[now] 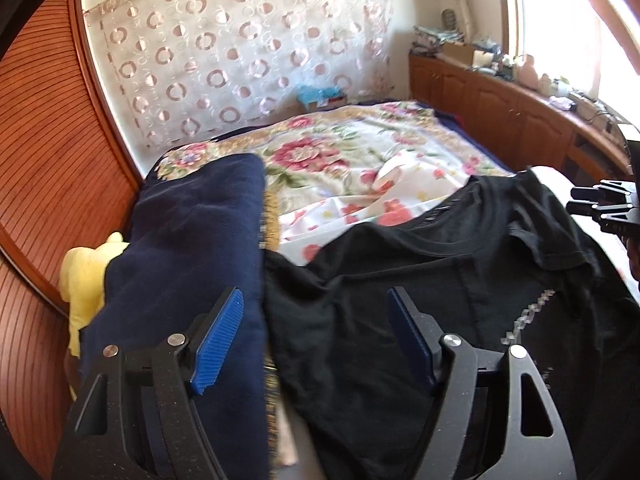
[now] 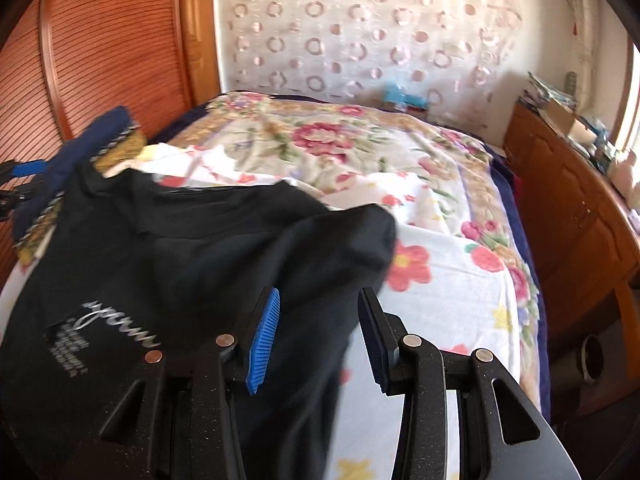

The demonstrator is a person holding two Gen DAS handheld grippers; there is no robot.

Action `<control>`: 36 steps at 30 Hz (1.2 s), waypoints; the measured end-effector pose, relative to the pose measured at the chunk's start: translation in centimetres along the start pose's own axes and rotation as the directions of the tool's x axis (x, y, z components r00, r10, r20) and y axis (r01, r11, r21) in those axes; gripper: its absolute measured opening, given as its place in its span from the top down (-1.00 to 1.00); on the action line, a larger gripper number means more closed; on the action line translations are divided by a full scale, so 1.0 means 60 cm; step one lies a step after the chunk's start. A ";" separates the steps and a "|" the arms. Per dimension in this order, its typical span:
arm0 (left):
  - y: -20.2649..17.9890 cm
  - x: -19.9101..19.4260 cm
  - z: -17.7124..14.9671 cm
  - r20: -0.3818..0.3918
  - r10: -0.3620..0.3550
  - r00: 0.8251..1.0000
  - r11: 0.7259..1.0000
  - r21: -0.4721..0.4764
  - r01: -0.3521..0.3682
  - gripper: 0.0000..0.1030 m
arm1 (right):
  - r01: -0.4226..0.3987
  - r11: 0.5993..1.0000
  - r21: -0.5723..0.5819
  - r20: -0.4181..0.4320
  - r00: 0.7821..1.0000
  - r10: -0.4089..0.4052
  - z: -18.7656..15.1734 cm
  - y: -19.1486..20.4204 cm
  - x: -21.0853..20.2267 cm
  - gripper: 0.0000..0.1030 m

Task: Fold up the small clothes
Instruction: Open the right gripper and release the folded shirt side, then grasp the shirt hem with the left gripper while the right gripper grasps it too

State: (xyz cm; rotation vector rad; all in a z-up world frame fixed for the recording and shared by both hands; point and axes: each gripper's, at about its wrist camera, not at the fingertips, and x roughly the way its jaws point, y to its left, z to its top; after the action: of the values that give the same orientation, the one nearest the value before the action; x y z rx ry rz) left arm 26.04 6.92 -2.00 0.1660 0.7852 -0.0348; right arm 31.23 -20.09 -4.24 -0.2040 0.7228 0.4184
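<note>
A black T-shirt (image 1: 420, 280) with a small white print lies rumpled on the floral bedspread (image 1: 344, 152); it also shows in the right wrist view (image 2: 192, 248). My left gripper (image 1: 316, 320) is open, its blue pads spread just above the shirt's left part. My right gripper (image 2: 318, 320) is open over the shirt's right edge, with cloth between the pads but not pinched. The right gripper shows at the right edge of the left wrist view (image 1: 600, 204).
A folded navy cloth (image 1: 192, 248) and a yellow cloth (image 1: 84, 280) lie at the bed's left side by the wooden wardrobe (image 1: 48, 152). A wooden cabinet (image 1: 512, 108) with clutter runs along the right. A circle-patterned curtain (image 1: 240, 48) hangs behind the bed.
</note>
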 end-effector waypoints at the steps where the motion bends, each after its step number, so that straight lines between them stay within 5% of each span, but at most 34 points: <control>1: 0.006 0.006 0.003 -0.009 0.000 1.000 1.000 -0.006 0.000 -0.40 | 0.002 1.000 0.005 -0.004 1.000 -0.002 0.003 -0.005 0.011 0.16; 9: 0.011 0.053 0.027 -0.099 -0.046 0.994 0.999 0.023 0.048 0.19 | -0.005 1.000 0.020 -0.035 0.999 0.005 0.036 -0.014 0.067 0.04; 22: 0.005 0.123 0.041 -0.226 0.051 0.973 0.993 0.115 -0.026 0.20 | -0.048 0.996 0.072 -0.047 0.998 0.052 0.026 -0.050 0.089 0.02; 24: 0.003 0.126 0.040 -0.222 0.053 0.973 0.992 0.120 -0.027 0.23 | -0.046 0.996 0.074 -0.045 0.998 0.049 0.028 -0.052 0.089 0.01; 26: 0.003 0.121 0.039 -0.210 0.055 0.976 0.992 0.119 -0.030 0.82 | -0.046 0.996 0.077 -0.046 0.998 0.050 0.029 -0.051 0.091 0.01; 36: 0.033 -0.005 0.062 0.021 0.010 1.000 1.000 0.005 -0.011 0.87 | -0.036 0.995 0.091 -0.070 0.997 0.043 0.058 -0.055 0.117 -0.13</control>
State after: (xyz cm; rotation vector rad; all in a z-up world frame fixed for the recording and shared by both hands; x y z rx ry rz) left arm 28.61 8.27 1.06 0.1741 0.7636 -0.0285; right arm 39.47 -19.85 -6.32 -0.1207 0.8156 0.4170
